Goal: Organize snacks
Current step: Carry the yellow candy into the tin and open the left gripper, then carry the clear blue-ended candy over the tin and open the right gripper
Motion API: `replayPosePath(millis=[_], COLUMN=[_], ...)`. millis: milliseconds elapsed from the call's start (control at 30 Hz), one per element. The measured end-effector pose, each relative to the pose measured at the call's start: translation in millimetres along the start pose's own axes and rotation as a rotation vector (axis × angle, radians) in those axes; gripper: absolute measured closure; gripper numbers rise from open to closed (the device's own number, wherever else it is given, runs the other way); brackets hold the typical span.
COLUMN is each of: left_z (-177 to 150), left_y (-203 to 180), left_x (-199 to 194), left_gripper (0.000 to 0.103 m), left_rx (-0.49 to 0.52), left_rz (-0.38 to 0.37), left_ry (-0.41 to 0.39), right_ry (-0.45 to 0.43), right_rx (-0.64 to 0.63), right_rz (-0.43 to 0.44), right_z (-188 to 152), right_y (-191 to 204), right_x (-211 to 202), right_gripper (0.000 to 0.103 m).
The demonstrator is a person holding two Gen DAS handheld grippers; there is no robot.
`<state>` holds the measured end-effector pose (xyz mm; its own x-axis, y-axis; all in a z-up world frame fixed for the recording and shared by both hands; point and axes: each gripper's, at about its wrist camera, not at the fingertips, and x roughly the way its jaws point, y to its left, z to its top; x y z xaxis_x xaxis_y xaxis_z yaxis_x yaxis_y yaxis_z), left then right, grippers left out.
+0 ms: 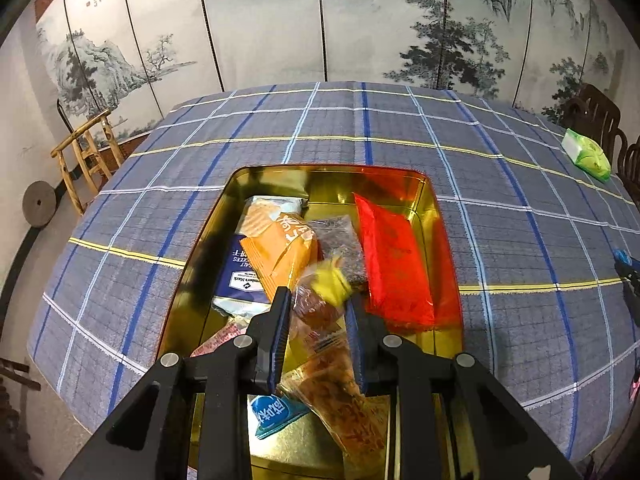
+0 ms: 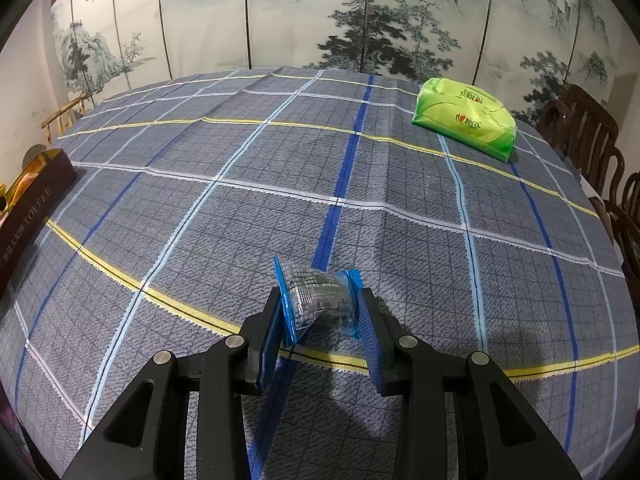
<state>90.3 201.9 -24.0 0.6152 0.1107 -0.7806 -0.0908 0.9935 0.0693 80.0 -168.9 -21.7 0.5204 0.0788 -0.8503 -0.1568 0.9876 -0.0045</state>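
An open gold-lined tin (image 1: 328, 168) sits on the checked tablecloth and holds several snack packets: an orange one (image 1: 280, 248), a red one (image 1: 394, 264), a blue-and-white cracker pack (image 1: 240, 276) and a dark one (image 1: 344, 244). Over the tin's near end, my left gripper (image 1: 318, 296) is shut on a clear packet with brown-orange contents and a yellow end (image 1: 316, 316). My right gripper (image 2: 321, 298) is shut on a small blue-edged clear packet of dark snack (image 2: 316, 288), just above the cloth. In the right wrist view the tin's dark side, lettered TOFFEE, (image 2: 36, 200) shows at the far left.
A green tissue pack (image 2: 466, 122) lies at the far right of the table, also in the left wrist view (image 1: 586, 154). Dark wooden chairs (image 2: 592, 136) stand along the right edge. A bamboo chair (image 1: 86, 148) and a painted folding screen (image 1: 280, 20) stand behind.
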Motion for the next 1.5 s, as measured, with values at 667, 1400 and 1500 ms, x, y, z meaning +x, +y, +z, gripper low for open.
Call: replayPosePath(millis=[667, 1400, 1500], left_z=[3, -36, -40], left_y=[8, 29, 28], left_x=[-27, -75, -81], left_gripper=[0.046, 0.013, 0.012], left_rx=[-0.017, -0.077, -0.067], left_rz=[0.084, 0.14, 0.136], left_ry=[-0.071, -0.103, -0.107], right_ry=[-0.015, -0.148, -0.171], right_rx=[0.04, -0.088, -0.106], right_rz=[0.0, 0.214, 0.273], right_z=[-1, 54, 63], right_y=[7, 135, 161], right_x=[-4, -53, -61], right_gripper=[0.067, 0.067, 0.067])
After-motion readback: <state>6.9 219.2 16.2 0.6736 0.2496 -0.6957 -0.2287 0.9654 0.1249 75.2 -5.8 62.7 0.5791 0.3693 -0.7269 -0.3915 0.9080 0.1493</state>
